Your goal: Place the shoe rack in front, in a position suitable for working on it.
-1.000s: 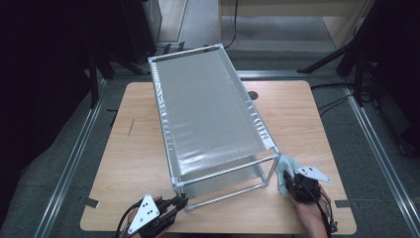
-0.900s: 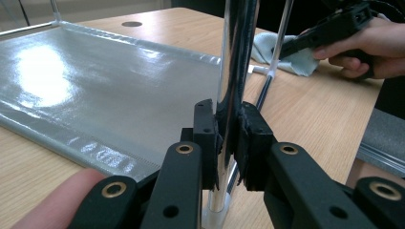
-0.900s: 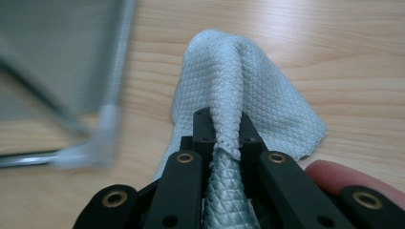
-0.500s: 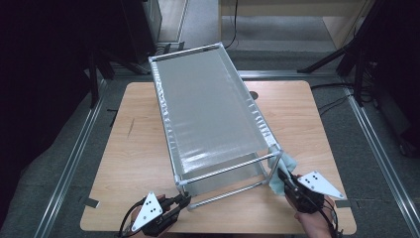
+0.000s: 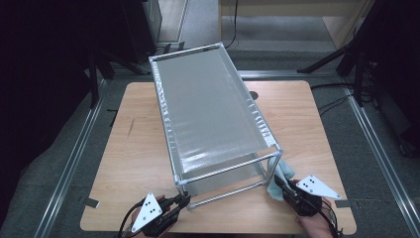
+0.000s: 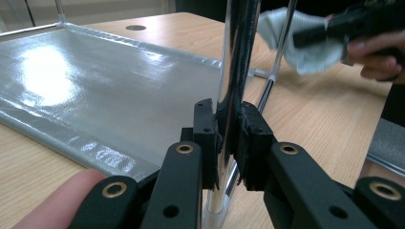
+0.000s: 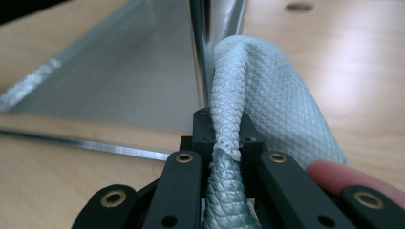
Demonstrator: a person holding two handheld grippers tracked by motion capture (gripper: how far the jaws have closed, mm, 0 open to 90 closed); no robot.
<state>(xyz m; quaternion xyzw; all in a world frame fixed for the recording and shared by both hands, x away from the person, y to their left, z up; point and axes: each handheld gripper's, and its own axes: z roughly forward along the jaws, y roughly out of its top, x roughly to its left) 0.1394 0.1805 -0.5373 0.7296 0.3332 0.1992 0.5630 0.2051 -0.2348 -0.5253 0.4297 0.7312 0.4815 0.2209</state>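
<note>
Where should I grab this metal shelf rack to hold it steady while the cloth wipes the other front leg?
Grip a bare upright corner leg low down, coming from the open near end of the rack. The leg is a slim round tube that fits between jaws; the fabric shelves offer nothing firm. The left gripper is already shut on it this way, while the right gripper pinches the cloth.

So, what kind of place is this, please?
Probably a lab or workshop recording station: a bare wooden table on a grey floor with metal rails, dark stands around it, and trailing cables.
</note>
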